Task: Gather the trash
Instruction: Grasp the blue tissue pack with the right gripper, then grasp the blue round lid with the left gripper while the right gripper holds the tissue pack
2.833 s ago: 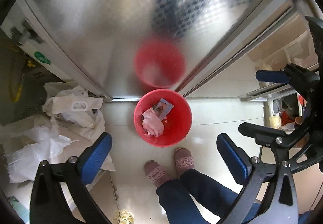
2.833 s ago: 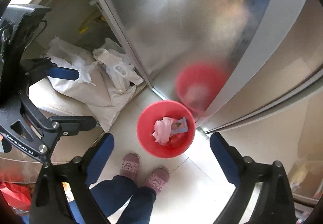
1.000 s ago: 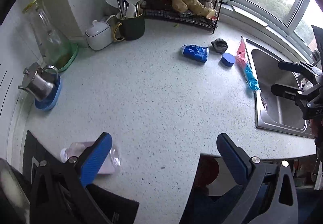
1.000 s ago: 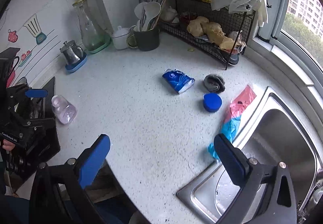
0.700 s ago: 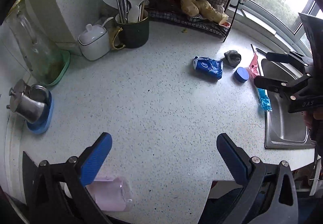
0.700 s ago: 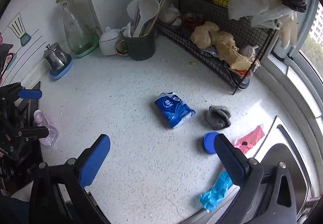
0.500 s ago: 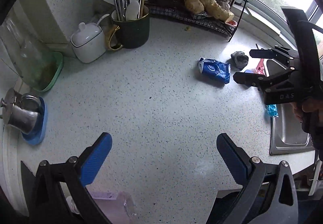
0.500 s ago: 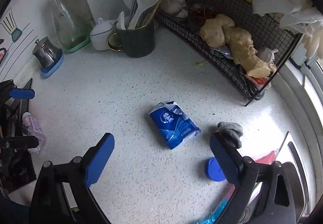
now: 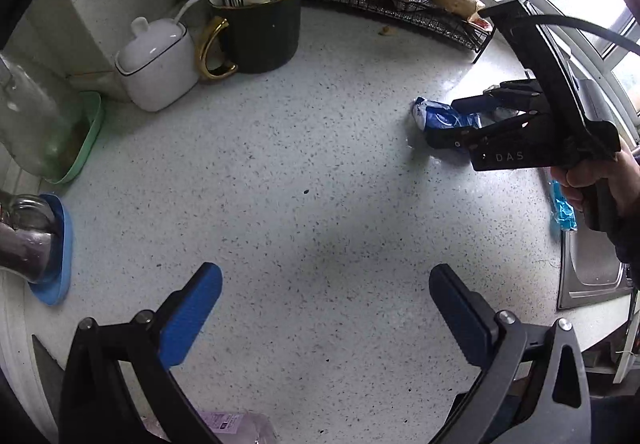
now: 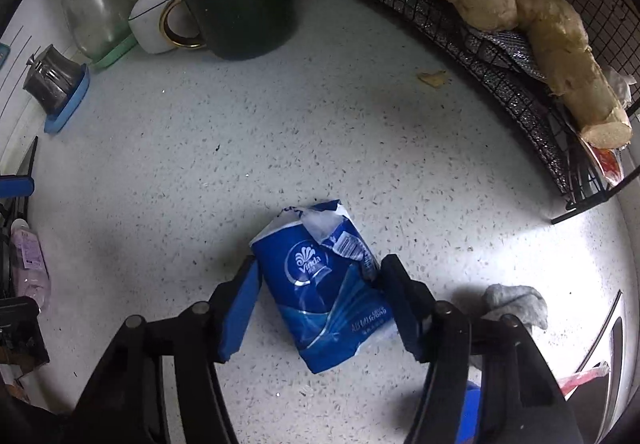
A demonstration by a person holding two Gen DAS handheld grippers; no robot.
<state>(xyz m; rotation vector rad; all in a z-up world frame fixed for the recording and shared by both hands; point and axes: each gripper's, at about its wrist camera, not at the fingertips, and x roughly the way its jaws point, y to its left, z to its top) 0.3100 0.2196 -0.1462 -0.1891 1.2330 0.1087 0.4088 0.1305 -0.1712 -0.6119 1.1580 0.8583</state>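
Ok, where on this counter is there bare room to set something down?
The widest bare patch is mid-counter, bordered by the dark utensil mug, the green tray and the blue tissue pack. It is crowded along the wire rack and by the sink, where the grey rag and wrappers lie.

The white speckled stone desk [image 10: 360,132] carries a crumpled blue plastic tissue packet [image 10: 326,292] near its middle, a grey crumpled cloth [image 10: 516,304] just beside it, and a small tan scrap [image 10: 432,78] near the black wire rack [image 10: 520,84]. Along the back stand a dark green mug with gold handle [image 10: 236,16], a white lidded ceramic pot [image 9: 158,62], a clear glass carafe on a green tray [image 10: 96,16] and a small steel pot on a blue coaster [image 10: 56,88]. A pink plastic bottle [image 10: 30,264] lies at the left edge.
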